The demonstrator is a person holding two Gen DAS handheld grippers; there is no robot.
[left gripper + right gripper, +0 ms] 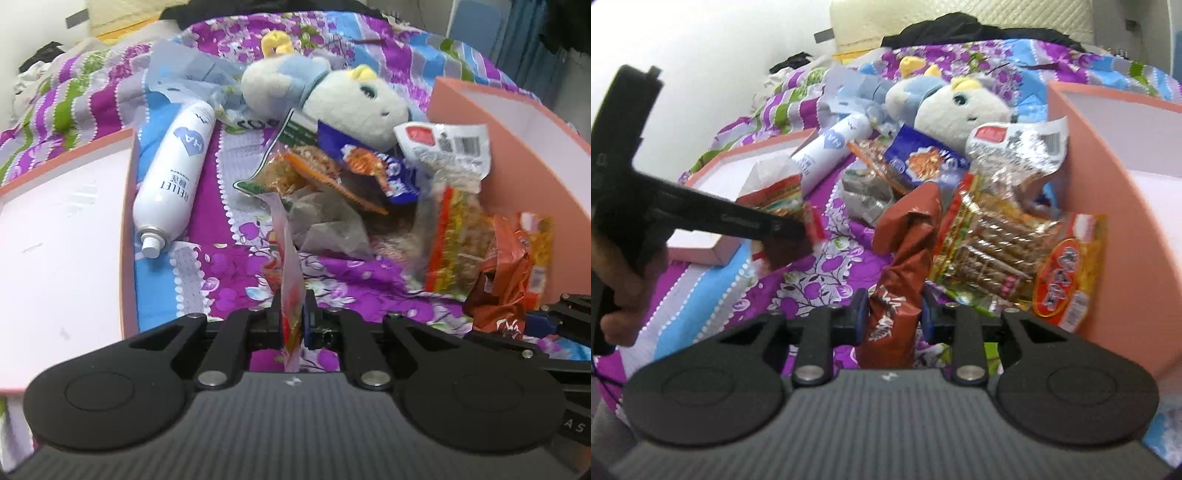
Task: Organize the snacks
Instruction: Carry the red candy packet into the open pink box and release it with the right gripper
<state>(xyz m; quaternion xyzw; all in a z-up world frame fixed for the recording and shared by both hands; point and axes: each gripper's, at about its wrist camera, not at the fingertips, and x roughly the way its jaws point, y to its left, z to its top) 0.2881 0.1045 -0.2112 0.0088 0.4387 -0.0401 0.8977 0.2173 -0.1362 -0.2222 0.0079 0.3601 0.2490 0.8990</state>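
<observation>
Because both grippers grip a packet at one edge, each packet hangs or stands clear of the heap, which suits carrying them off one at a time. The left gripper has its jaws pressed nearly together on a thin white-and-red snack packet, pinched edge-on near the bottom of its own view; the right wrist view shows the same packet lifted above the floral bedspread. The right gripper has its jaws part-closed on a crumpled brown wrapper, which stands upright between the pads. Just beyond, the remaining snacks lie heaped: a clear biscuit pack, a blue packet, a silver-white pouch. The heap leans against the pink box at right; its pale interior, as far as visible, looks empty. A second shallow pink box or lid at left also holds nothing visible. Between them lies a white spray bottle on its side. Farthest, a plush toy rests behind the snacks. Judgement: sorting barely begun.
</observation>
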